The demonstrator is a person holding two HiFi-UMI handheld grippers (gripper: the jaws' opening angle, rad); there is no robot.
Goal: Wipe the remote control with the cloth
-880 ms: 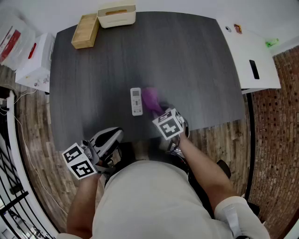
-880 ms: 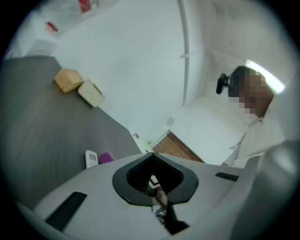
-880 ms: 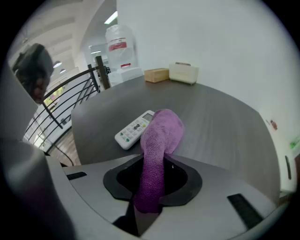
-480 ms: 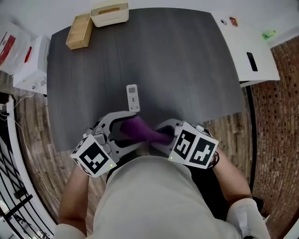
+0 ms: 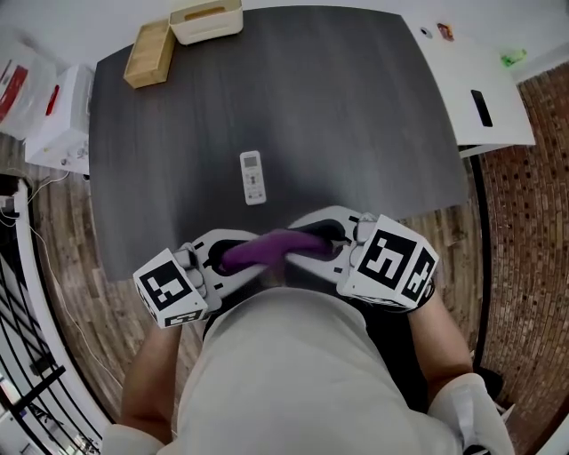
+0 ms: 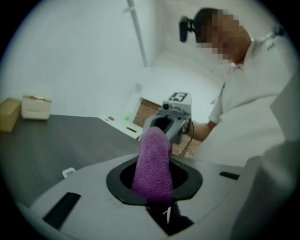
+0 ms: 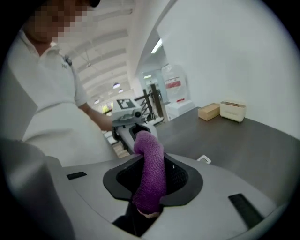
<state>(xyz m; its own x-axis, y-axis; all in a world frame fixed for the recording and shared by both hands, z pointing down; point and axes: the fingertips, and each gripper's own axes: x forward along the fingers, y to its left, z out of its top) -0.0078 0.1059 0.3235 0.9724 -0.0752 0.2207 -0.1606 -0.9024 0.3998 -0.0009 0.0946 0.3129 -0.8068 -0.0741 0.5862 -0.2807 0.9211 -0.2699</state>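
My left gripper [image 5: 233, 255] has its fingers pinched on one end of the cloth [image 5: 271, 246]. The cloth runs as a rolled purple band from those fingers across to my right gripper [image 5: 317, 238], whose fingers are clamped on the other end. I hold it lifted between both, I think to pull it straight before wiping. The remote [image 5: 253, 177] lies untouched on the counter [image 5: 356, 107], ahead of the gap between my fingers and clear of them.

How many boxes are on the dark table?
2. A tan box lies at the far left corner of the table, and a cream box sits beside it along the far edge. Nothing on the table looks able to hide another.
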